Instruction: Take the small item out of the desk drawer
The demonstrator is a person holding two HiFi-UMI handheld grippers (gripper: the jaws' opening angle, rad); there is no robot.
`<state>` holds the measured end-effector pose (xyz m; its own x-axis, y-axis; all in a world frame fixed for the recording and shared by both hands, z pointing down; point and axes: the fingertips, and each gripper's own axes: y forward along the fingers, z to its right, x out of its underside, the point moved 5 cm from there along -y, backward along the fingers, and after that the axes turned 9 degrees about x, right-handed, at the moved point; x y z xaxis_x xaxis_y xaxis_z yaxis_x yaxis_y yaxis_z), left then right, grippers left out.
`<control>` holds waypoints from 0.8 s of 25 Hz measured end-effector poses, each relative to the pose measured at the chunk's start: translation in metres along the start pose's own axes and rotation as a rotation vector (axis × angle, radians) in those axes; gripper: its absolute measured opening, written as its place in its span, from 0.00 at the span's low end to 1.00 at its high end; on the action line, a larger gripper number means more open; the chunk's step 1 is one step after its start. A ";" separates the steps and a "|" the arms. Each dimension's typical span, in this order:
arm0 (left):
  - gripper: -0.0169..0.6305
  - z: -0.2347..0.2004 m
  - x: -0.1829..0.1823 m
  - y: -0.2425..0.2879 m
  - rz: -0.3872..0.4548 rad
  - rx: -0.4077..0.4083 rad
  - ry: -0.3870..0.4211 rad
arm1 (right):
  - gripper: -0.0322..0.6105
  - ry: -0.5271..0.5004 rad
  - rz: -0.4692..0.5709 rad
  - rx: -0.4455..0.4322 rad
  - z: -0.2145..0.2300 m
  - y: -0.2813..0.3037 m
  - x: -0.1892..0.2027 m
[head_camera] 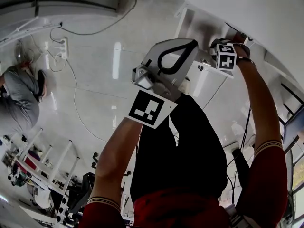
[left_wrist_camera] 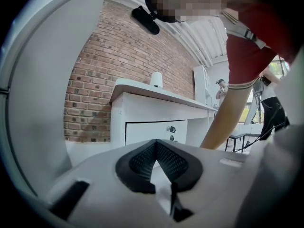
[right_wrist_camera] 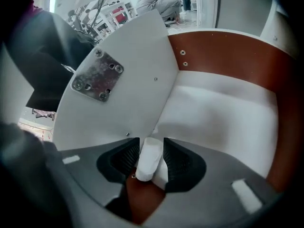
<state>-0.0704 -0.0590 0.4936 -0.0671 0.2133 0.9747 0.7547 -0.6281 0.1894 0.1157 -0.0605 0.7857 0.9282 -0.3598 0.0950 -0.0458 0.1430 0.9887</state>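
The small white item [right_wrist_camera: 147,161] sits inside the open drawer [right_wrist_camera: 228,56], right between the jaws of my right gripper [right_wrist_camera: 151,145]. They are spread wide around it, not yet pinching. I judge this the grasping step. Next I must close squarely on it, then lift clear of the drawer walls. My left gripper [left_wrist_camera: 155,144] is pressed together and empty.
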 end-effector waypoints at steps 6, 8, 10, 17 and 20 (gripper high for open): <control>0.03 0.000 0.012 -0.011 -0.028 -0.006 -0.017 | 0.31 0.009 -0.043 -0.030 -0.003 0.011 0.007; 0.03 -0.001 0.014 -0.012 -0.030 -0.008 -0.022 | 0.30 0.010 -0.055 -0.025 -0.002 0.015 0.009; 0.03 -0.001 0.016 -0.011 -0.032 -0.009 -0.026 | 0.30 0.007 -0.078 -0.020 -0.003 0.019 0.013; 0.03 -0.003 0.019 -0.015 -0.046 -0.007 -0.017 | 0.26 0.045 -0.099 -0.030 -0.006 0.025 0.017; 0.03 -0.002 0.017 -0.013 -0.046 -0.011 -0.027 | 0.25 0.047 -0.069 -0.004 -0.009 0.016 0.014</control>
<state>-0.0832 -0.0488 0.5079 -0.0842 0.2622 0.9613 0.7441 -0.6252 0.2357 0.1315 -0.0555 0.8018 0.9453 -0.3256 0.0208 0.0203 0.1226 0.9923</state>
